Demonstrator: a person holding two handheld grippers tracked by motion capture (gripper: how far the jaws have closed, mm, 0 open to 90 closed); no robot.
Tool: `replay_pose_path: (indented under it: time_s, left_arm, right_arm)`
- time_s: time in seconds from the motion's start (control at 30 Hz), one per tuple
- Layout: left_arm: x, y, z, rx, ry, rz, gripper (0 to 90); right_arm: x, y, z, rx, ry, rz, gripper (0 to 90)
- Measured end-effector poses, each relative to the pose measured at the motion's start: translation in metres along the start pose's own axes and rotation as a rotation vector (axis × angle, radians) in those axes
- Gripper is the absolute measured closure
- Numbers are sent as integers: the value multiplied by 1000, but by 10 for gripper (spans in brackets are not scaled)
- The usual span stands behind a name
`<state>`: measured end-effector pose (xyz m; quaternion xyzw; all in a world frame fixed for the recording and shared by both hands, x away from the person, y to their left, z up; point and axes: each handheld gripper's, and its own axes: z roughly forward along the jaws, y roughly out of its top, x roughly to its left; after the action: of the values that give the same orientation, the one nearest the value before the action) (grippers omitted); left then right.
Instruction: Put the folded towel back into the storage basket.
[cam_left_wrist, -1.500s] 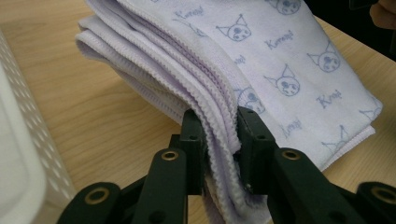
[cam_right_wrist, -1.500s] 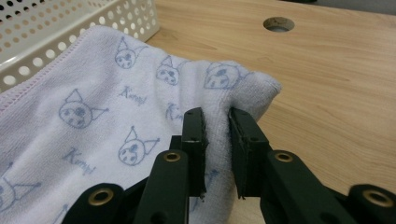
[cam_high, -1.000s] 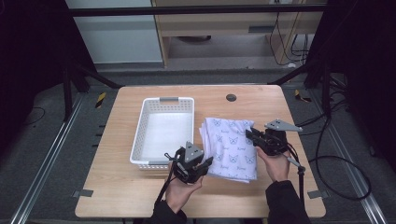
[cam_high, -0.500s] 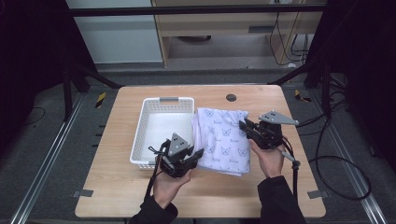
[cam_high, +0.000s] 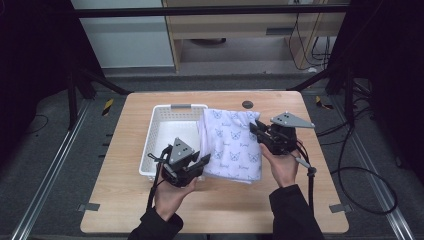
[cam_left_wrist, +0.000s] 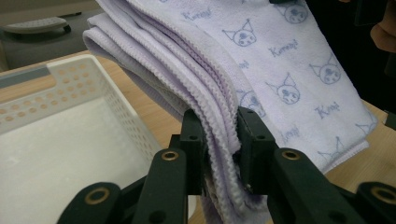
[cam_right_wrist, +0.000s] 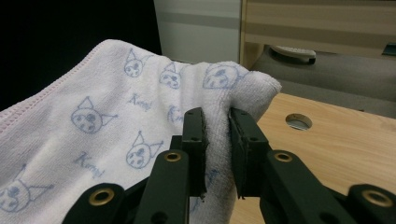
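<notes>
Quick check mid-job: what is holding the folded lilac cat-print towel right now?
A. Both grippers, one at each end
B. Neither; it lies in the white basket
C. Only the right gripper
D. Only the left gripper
A: the left gripper and the right gripper each clamp an edge of the folded lilac cat-print towel, beside the white perforated plastic basket.

Both forearms in dark sleeves come in from the near edge of the table. The left hand (cam_high: 170, 196) is turned palm up and carries the black two-jaw left gripper (cam_high: 201, 164) with its grey three-cornered plate on top; the jaws point to the right and stand pressed together on folded cloth. The right hand (cam_high: 283, 167) carries the black two-jaw right gripper (cam_high: 256, 128) higher and farther from the person. Its jaws point to the left and are also clamped on cloth. The two grippers are well apart.
</notes>
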<state>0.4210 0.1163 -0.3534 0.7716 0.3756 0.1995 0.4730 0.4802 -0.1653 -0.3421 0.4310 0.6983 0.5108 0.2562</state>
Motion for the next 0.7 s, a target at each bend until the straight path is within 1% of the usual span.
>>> replay_pose_path:
  time_s: [0.1,0.23,0.33,0.4,0.53,0.6,0.7]
  left_arm:
    - [6,0,-6,-1,9,1,732]
    - [13,0,-13,-16,19,-15,732]
    - [19,0,-19,-22,32,-18,732]
    - [23,-1,-24,-26,42,-18,732]
    - [34,-3,-33,-38,58,-29,732]
    - [40,-4,-38,-45,65,-39,732]
    - [49,-8,-46,-54,78,-55,732]
  right_arm:
    - [6,5,3,-2,4,-13,772]
    - [13,10,9,-7,12,-15,772]
    - [21,14,16,-14,18,-12,771]
    - [26,17,20,-17,23,-20,772]
    - [37,23,30,-23,37,-36,771]
    - [43,26,35,-27,44,-36,771]
    - [51,30,42,-26,48,-50,771]
